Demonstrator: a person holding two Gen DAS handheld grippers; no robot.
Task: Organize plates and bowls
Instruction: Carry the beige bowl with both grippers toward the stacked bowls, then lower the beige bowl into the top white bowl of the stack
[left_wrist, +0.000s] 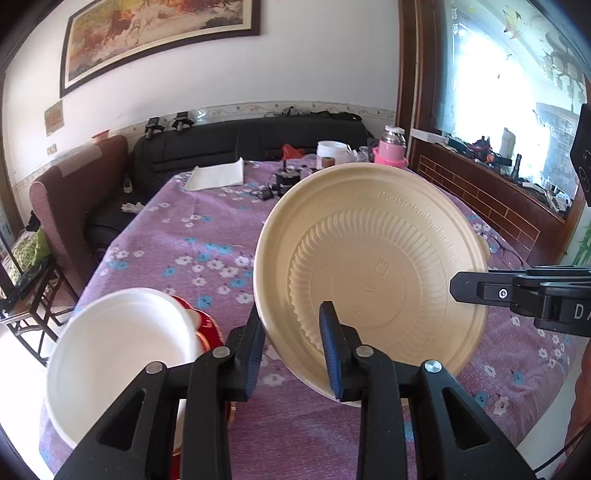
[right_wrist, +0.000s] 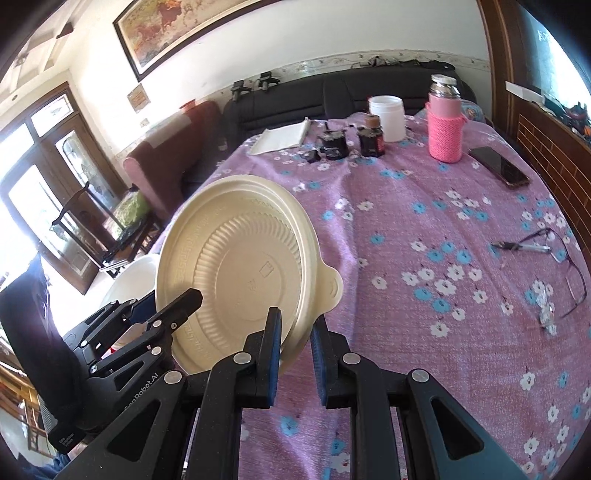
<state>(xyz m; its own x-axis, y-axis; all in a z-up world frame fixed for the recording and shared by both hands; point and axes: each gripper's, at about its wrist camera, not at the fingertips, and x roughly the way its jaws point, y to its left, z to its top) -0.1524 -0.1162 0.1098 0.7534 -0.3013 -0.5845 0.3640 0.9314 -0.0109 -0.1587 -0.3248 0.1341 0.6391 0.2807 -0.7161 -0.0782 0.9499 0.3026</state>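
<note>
I have the round beige plastic plate with the ribbed centre and key-pattern rim (left_wrist: 373, 273) held up off the counter, tilted steeply with its moulded face toward both cameras, and both claws are on it. My left claw (left_wrist: 293, 347) straddles the plate's lower rim, one blue-padded finger behind the edge and the other in front on the ribbed face; the gap between the pads looks wider than the rim, so I cannot tell whether it is truly pinching or only bracketing it. In the right wrist view my right claw (right_wrist: 295, 354) sits at the plate's lower right edge below the small tab on the rim, with the rim running between the two blue pads; here too I cannot tell if the pads press on it. The right claw shows in the left view as a black finger touching the plate's right side. Low on the left, just beside my left claw, a white round bowl (left_wrist: 118, 354) stands tilted toward the camera, with a red dish (left_wrist: 201, 321) peeking out behind its right edge. The counter wears a purple cloth printed with white and blue flowers (right_wrist: 424, 236). Well apart at the far end stand a pink knit-sleeved flask (right_wrist: 445, 122), a white plastic tub (right_wrist: 387, 118) and two dark jars (right_wrist: 352, 142); a black phone (right_wrist: 498, 166) and spectacles (right_wrist: 561, 266) lie toward the right
</note>
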